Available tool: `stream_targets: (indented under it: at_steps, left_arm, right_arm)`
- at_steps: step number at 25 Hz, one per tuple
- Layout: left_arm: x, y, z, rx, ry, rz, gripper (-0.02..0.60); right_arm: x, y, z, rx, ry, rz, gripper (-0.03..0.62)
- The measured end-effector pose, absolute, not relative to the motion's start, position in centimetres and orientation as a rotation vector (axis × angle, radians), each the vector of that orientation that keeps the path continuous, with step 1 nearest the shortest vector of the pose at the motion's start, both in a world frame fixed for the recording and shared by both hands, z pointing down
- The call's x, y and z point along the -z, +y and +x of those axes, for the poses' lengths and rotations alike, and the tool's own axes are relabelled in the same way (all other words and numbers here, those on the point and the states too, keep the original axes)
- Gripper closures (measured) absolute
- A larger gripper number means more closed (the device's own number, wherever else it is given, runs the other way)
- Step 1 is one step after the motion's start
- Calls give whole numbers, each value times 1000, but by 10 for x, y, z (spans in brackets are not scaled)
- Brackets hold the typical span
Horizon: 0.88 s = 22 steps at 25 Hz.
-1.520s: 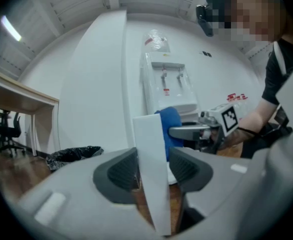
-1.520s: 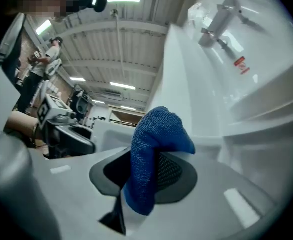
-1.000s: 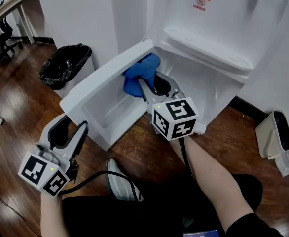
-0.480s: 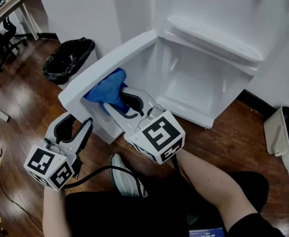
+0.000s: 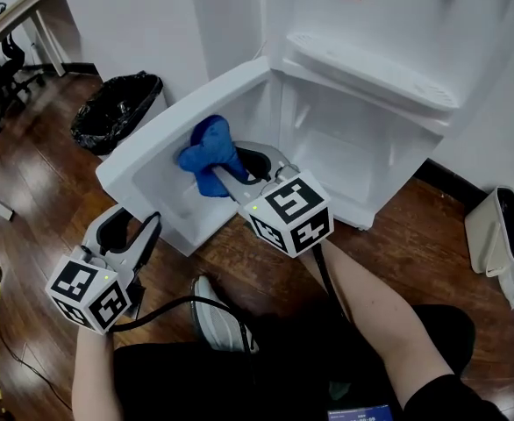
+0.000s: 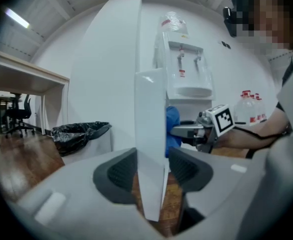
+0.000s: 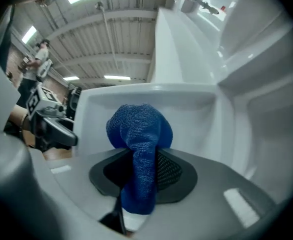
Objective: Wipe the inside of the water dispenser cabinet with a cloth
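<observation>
The white water dispenser's cabinet [image 5: 345,147] stands open, its door [image 5: 169,121] swung out to the left. A blue cloth [image 5: 206,152] is bunched against the door's inner face. My right gripper [image 5: 229,163] is shut on it, and in the right gripper view the cloth [image 7: 139,134] hangs down between the dark pads of that gripper [image 7: 141,169]. My left gripper [image 5: 139,224] is lower left, shut on the door's free edge. In the left gripper view the door's edge [image 6: 150,149] stands upright between the pads of that gripper [image 6: 151,171], with the cloth [image 6: 171,129] just behind it.
A bin lined with a black bag [image 5: 117,108] stands left of the door. A white appliance [image 5: 503,231] sits on the wooden floor at the right. A desk and chairs [image 5: 3,60] are at the far left. The person's shoe [image 5: 217,310] is below the door.
My right gripper has carried the cloth out of the cabinet's upper left corner and onto the door's inner face, first low and left, then a little up. The left gripper stays on the door's edge.
</observation>
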<state>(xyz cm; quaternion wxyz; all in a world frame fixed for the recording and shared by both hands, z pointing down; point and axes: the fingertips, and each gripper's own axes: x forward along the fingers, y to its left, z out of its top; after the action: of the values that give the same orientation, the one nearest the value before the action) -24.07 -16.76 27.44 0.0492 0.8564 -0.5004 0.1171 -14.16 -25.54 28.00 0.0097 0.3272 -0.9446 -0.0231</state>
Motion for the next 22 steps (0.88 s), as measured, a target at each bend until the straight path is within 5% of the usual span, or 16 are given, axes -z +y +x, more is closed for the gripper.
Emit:
stream_targets:
  at_steps: [11, 17, 22]
  left_arm:
    - [-275, -167, -237, -332, -1510, 2611, 383]
    - [-275, -166, -234, -315, -1482, 2617, 383]
    - [-274, -167, -237, -304, -1494, 2603, 383]
  right_arm:
    - [-276, -296, -49, 348, -2365, 1883, 482]
    - [-308, -295, -85, 51, -2623, 1572, 482]
    - [-317, -236, -165, 128, -2889, 1148, 482]
